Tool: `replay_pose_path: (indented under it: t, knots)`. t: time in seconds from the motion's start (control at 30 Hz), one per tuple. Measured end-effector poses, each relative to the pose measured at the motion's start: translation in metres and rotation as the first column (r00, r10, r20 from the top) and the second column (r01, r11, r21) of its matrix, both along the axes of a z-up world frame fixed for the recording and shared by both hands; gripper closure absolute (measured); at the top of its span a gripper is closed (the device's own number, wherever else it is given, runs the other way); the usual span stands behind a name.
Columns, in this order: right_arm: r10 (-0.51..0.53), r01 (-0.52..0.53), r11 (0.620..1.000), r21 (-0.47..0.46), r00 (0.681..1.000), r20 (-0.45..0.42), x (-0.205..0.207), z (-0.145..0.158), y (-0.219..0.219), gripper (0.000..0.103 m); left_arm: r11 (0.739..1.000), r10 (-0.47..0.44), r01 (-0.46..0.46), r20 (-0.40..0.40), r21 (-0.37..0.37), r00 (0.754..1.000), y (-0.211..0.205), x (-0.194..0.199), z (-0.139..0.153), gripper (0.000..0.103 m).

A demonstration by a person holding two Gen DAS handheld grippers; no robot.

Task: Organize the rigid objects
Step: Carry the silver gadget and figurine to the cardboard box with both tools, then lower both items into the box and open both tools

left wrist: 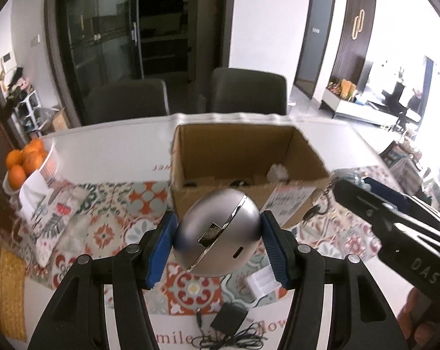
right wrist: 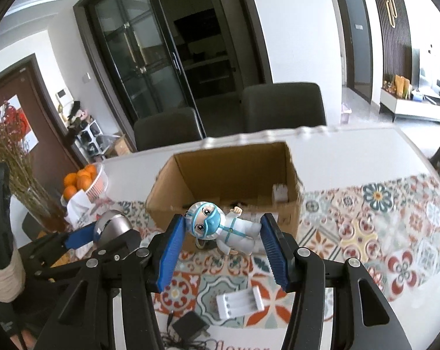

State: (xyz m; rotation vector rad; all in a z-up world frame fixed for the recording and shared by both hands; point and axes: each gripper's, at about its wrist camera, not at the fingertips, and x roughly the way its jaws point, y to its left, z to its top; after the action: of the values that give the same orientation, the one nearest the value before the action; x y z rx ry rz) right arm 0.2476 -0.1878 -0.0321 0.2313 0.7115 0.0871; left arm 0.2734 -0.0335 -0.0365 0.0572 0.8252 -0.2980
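Silver egg-shaped device (left wrist: 217,230) is sitting clamped in the left gripper (left wrist: 217,248); the right gripper (right wrist: 220,243), marked "DAS", is clasping one doll (right wrist: 220,227) near one cardboard box (right wrist: 225,175).

Bright daylight from right, blown-out glare at window, fisheye bending w/ dark corners, slight motion blur
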Motion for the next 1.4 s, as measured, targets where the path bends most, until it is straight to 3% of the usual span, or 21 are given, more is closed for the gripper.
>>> replay_pose_path:
  t: [0.27, 0.7, 1.1, 1.4]
  knots:
    - [0.016, -0.016, 1.000, -0.002, 0.999, 0.032, 0.031, 0.014, -0.012, 0.049, 0.999, -0.038, 0.038, 0.043, -0.003, 0.998, -0.015, 0.029, 0.023, 0.045]
    - [0.015, -0.016, 0.999, -0.051, 1.000, -0.015, 0.084, 0.015, -0.027, 0.049, 0.998, -0.063, 0.062, 0.017, 0.020, 0.998, -0.036, 0.083, 0.026, 0.045]
    - [0.037, -0.051, 0.995, -0.087, 0.987, -0.154, 0.136, -0.002, -0.033, 0.049, 0.995, -0.095, 0.098, -0.146, 0.017, 0.985, -0.053, 0.138, 0.000, 0.045]
    - [0.076, -0.110, 0.990, -0.091, 0.947, -0.313, 0.169, -0.036, -0.034, 0.049, 0.995, -0.092, 0.103, -0.291, 0.020, 0.952, -0.061, 0.168, -0.039, 0.045]
